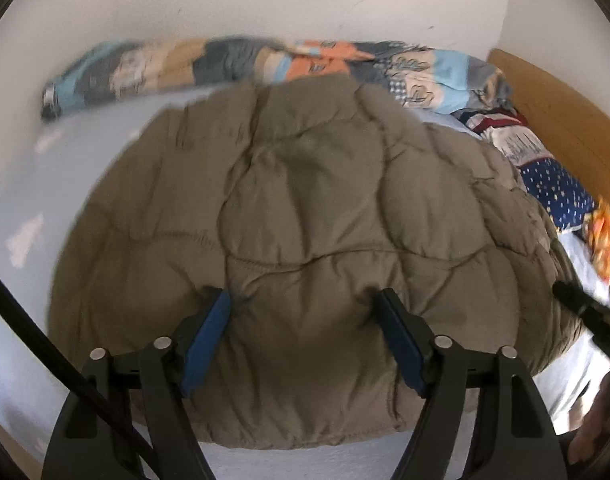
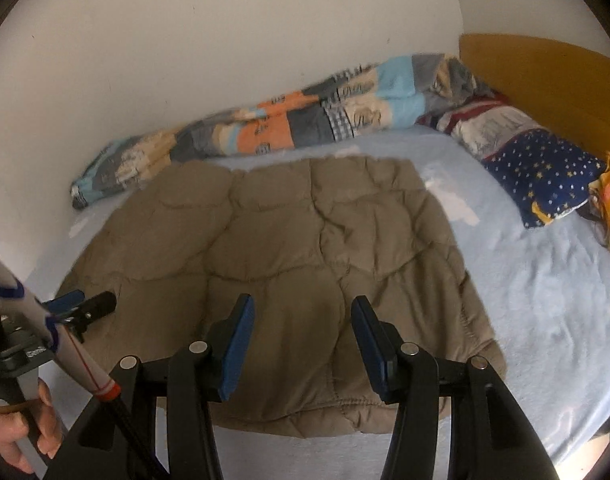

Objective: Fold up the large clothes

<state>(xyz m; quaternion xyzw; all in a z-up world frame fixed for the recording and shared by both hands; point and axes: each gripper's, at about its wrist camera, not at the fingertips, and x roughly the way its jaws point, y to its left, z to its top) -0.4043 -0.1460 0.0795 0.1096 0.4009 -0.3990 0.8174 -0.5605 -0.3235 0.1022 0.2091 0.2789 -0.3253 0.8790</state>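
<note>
The worst risk here, as I judge it, is a thin grab. The jacket (image 2: 281, 248) is puffy and quilted, so a claw closing on its top face may pinch only the upper layer; lifting then would peel the layers apart and spoil whatever fold already exists. A second risk is slip: the padding compresses and springs back, and the shell looks smooth, so a shallow bite at the hem could pull free mid-fold. A third is uneven lifting, since the two claws sit at different places along the near edge and one side could drag and skew the fold. The quilt (image 2: 265, 128) bunched along the wall lies just beyond the jacket's far edge, so a fold thrown too far could land on it.

The jacket lies spread on the bed (image 2: 545, 280), roughly flat, with its near hem towards both cameras. The left claw (image 1: 305, 308) is released, jaws wide, hovering over the jacket's near part, with brown fabric filling the gap between its fingers; I cannot tell whether the tips touch it. The right claw (image 2: 303, 316) is likewise spread apart and holds nothing, poised above the near hem towards the jacket's right side. In the right view the left claw (image 2: 83, 304) shows by the jacket's left edge.
</note>
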